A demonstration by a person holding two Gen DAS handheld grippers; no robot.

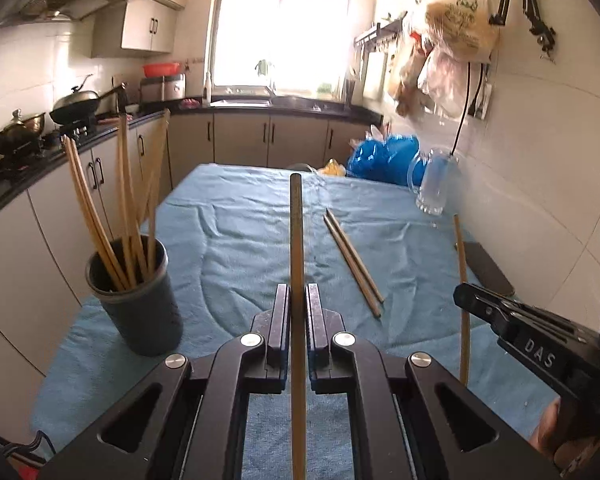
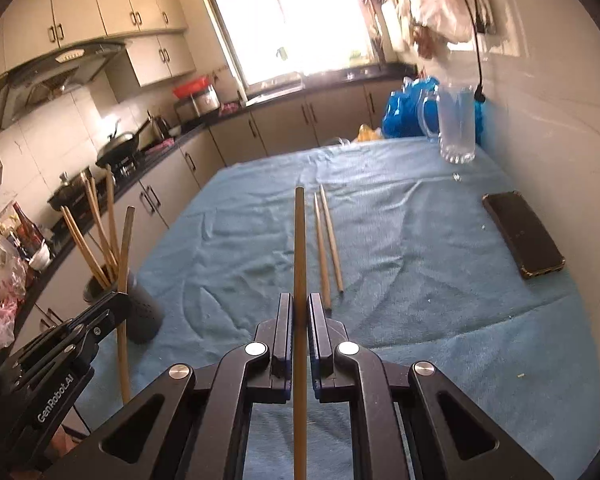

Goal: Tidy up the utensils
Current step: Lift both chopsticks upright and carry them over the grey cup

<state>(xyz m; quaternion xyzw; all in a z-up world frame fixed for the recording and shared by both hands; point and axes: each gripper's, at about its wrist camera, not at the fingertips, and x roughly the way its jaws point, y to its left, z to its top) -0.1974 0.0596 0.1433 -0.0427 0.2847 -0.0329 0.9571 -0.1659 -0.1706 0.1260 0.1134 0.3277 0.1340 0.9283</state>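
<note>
Between my left gripper's (image 1: 298, 300) closed pads runs one wooden chopstick (image 1: 296, 232), clamped partway along its length, its round tip aimed ahead over the table and its other end passing back under the camera. My right gripper (image 2: 299, 308) is shut the same way on a second chopstick (image 2: 299, 240), which also runs straight forward from the jaws. Both tools tilt downward toward the blue cloth (image 2: 400, 240) that covers the table, and neither held stick touches it.

From the left camera, my right gripper (image 1: 466, 294) shows at the right edge, its stick standing steeply across the view, with part of my hand (image 1: 548, 424) behind the handle. From the right camera, my left gripper (image 2: 118, 304) sits low at the left, its stick slanting up beside the holder.

Just ahead of both tips, two more chopsticks (image 2: 327, 240) lie side by side on the cloth, almost parallel and close together. Left of them, near the table's left edge, a dark round holder (image 1: 140, 300) stands upright with several chopsticks (image 1: 120, 208) leaning out of it at different angles.

Farther right, a black phone (image 2: 522, 234) lies flat on the cloth. Toward the far right corner stands a clear glass mug (image 2: 454, 120), with a blue plastic bag (image 1: 384, 158) behind it, against the tiled wall.
</note>
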